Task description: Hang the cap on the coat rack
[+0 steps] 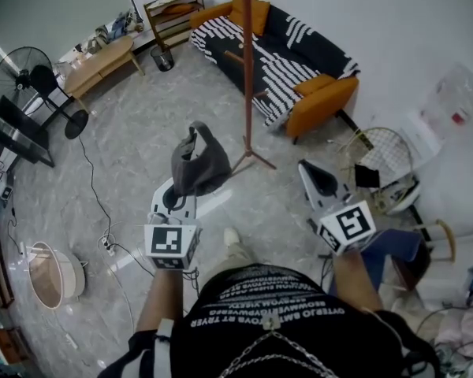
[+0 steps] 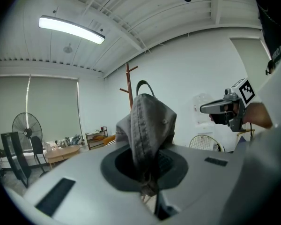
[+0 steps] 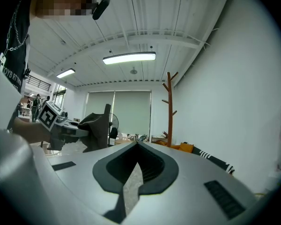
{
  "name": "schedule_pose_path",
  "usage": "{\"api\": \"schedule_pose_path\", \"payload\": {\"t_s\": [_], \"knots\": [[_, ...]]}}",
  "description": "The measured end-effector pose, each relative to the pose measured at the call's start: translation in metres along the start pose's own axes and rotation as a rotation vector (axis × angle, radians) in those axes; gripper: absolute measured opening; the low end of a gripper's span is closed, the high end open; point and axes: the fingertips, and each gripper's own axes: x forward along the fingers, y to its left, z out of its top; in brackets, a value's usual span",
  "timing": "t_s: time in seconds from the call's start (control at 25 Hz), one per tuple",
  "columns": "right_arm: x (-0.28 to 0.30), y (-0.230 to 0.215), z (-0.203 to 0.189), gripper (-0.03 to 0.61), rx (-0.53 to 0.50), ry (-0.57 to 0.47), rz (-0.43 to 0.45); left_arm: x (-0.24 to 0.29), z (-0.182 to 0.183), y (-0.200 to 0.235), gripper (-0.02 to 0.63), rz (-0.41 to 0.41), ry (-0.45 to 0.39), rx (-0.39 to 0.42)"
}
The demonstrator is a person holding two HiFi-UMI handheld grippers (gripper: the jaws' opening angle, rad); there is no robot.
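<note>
A dark grey cap [image 1: 199,164] hangs limp from my left gripper [image 1: 181,189], which is shut on its fabric. In the left gripper view the cap [image 2: 147,125] rises out of the pinched jaws of my left gripper [image 2: 147,165]. The brown wooden coat rack [image 1: 247,69] stands on the floor just beyond and right of the cap, its pegs bare where they show. It also appears as the coat rack [image 2: 129,86] behind the cap and the coat rack [image 3: 169,107] at the far wall. My right gripper [image 1: 314,176] is shut on nothing, right of the rack's base; its jaws [image 3: 136,149] meet.
An orange sofa with a black-and-white striped throw [image 1: 280,53] stands behind the rack. A standing fan [image 1: 31,77] and a low wooden table [image 1: 98,61] are at the far left. A racket [image 1: 382,160] leans at the right wall. Cables [image 1: 102,211] trail over the floor.
</note>
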Motion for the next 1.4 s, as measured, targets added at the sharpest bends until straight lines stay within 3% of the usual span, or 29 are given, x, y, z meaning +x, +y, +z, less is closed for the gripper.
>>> {"api": "schedule_pose_path", "payload": {"t_s": [0.8,1.4], "knots": [[0.094,-0.045,0.001,0.004,0.044,0.019,-0.012,0.103,0.01,0.045,0.009,-0.053,0.029,0.039],[0.155,-0.064,0.014,0.004,0.0,0.015,-0.066,0.155,0.017,0.087,0.009,-0.123,0.027,0.054]]}}
